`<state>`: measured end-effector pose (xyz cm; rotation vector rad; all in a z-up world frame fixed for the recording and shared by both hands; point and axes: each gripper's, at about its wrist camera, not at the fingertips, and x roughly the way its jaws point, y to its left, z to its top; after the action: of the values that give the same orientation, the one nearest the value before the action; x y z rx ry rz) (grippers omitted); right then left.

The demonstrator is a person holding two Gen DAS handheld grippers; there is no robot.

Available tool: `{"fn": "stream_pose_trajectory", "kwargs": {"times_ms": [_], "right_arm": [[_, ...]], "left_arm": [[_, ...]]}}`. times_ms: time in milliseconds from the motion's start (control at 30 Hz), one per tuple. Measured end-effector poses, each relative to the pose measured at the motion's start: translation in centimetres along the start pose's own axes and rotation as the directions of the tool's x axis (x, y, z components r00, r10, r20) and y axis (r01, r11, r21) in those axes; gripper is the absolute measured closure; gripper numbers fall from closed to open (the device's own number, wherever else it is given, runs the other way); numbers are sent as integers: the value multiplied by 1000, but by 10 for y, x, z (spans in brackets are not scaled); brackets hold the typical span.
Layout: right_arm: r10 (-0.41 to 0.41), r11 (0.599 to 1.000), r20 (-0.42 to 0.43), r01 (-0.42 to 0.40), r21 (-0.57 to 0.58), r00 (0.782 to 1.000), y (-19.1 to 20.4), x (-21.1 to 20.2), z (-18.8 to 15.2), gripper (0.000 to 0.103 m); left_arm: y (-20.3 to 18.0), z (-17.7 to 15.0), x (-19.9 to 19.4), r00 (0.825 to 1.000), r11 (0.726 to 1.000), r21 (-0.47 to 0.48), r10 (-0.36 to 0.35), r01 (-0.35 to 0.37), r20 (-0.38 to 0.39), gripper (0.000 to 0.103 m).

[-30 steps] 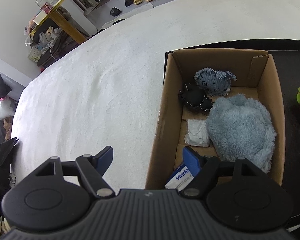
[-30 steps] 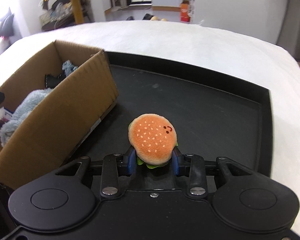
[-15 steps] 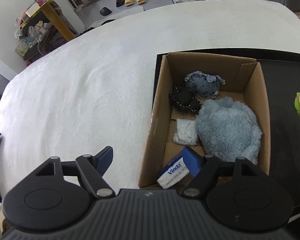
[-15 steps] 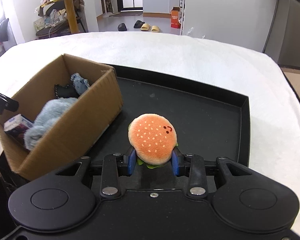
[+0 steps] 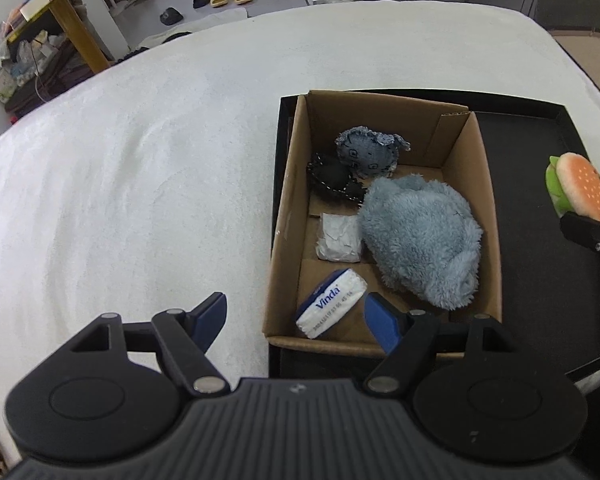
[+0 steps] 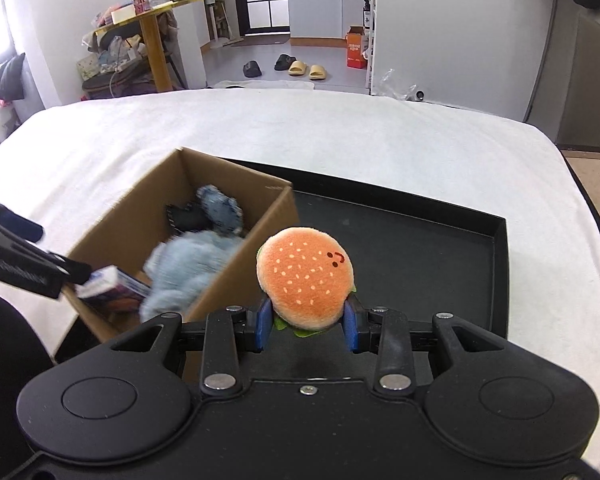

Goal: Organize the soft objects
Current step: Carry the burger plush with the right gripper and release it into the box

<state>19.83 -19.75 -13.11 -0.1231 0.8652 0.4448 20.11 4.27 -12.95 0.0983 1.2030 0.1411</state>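
My right gripper [image 6: 306, 330] is squeezing the burger toy [image 6: 306, 282] between its jaws, now lifted off the black tray [image 6: 500, 264], heading for the cardboard box [image 5: 286, 216]. My left gripper [image 5: 296, 316] is hovering near the box, jaws wide and empty.

Grey floor [image 6: 332, 80], white walls [image 6: 440, 20], cluttered yellow-topped table [image 6: 156, 16].

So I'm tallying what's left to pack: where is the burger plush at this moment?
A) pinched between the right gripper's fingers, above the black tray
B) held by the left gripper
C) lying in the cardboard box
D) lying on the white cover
A: the right gripper is shut on the burger plush over the black tray, outside the cardboard box; the left gripper is open and holds nothing.
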Motion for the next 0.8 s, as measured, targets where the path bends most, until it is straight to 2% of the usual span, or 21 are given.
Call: {"fn": "stream_pose_trajectory", "kwargs": {"times_ms": [333,533,667,800], "right_arm": [[38,998,-24,-37,42,999,21,-6,7,68],[53,998,-45,-51,45,998,41,-5,10,68],[91,994,-71,-87,61,993,55,-2,13,68],[114,992,-96,-107,71,989,67,4,17,68]], "left_arm": [[13,3,20,990,991,-55,-129,125,-57,30],[20,7,28,986,986,-76,-155,150,-63,32],[22,5,29,981,981,-69,-183,179,-67,44],[27,3,28,982,980,-84,-183,178,-52,54]]}}
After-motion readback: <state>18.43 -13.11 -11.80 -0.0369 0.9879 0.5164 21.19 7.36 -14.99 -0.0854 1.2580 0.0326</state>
